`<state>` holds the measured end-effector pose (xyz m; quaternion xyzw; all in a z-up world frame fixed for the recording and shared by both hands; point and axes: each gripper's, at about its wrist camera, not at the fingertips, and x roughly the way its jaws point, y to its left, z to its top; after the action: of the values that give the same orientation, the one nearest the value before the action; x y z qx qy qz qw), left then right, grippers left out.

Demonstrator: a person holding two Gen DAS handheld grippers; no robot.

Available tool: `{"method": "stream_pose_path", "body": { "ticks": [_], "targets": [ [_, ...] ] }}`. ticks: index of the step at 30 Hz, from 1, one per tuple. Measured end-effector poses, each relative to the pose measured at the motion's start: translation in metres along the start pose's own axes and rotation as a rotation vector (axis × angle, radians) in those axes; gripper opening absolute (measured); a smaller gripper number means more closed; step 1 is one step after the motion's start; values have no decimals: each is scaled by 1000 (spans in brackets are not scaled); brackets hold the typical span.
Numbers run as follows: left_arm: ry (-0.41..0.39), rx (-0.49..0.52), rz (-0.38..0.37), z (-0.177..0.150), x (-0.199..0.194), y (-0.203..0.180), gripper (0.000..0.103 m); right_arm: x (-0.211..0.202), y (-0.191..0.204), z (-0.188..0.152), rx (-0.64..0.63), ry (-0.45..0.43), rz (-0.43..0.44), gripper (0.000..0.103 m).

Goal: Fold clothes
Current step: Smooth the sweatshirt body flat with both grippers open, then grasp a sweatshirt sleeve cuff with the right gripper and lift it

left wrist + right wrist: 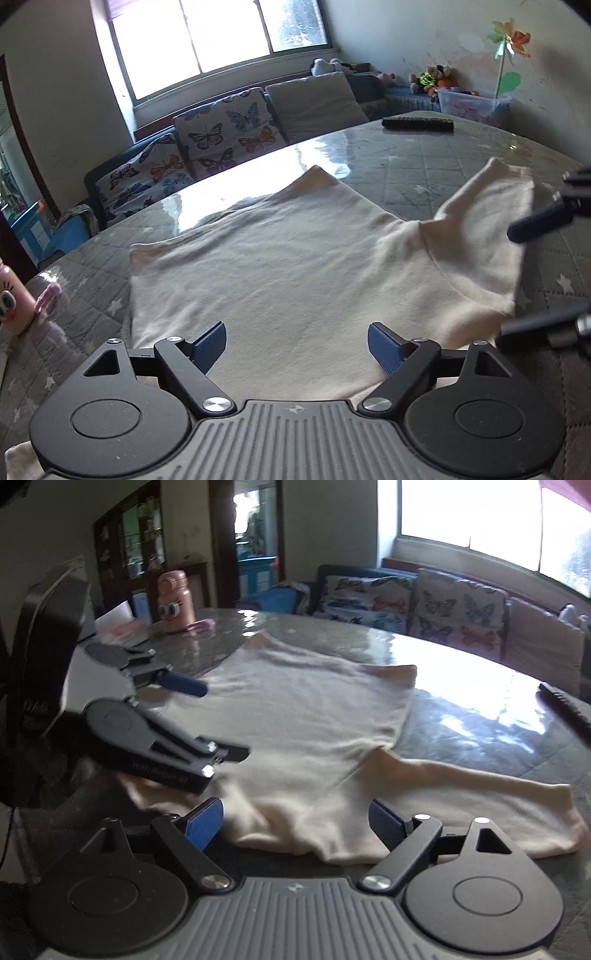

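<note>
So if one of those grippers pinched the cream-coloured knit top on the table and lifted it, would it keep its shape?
Probably not. The cream-coloured knit top lies limp with soft ripples near its edge, so it would likely droop and hang. Its sleeve would probably trail behind. The glossy table cover suggests it may slide when pushed.

worktop lies open beyond the shirt; a pink bottle and dark remote stand at its edges.

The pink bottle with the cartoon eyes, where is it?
The pink plastic bottle with cartoon eyes stands upright at the table's far left in the right wrist view, beyond the cream shirt, with white papers on its left.
</note>
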<state>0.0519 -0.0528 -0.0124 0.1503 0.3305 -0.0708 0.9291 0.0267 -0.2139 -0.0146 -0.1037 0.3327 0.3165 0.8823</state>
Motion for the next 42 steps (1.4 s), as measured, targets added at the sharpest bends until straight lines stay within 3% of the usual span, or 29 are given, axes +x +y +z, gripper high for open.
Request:
{"method": "stream_pose_path", "body": {
  "ticks": [4,9,14,23,30,42],
  "targets": [
    [-19,56,-5,-7,-6,-10,86,2,-18,2,69,-4,-52,88],
    [-28,84,-14,-11,-11,-14,86,26,-19,4,31,7,-135,89],
    [-32,79,-15,-8,-12,-11,87,41,-14,-3,10,53,-121,89],
    [-37,70,-37,5,2,-22,90,25,-6,-20,-8,49,-105,90],
    [-39,75,-50,0,3,-28,91,3,-31,-20,103,23,-109,90],
    [-42,73,-52,-1,1,-29,96,-2,-142,-24,363,-34,-429,85]
  ]
}}
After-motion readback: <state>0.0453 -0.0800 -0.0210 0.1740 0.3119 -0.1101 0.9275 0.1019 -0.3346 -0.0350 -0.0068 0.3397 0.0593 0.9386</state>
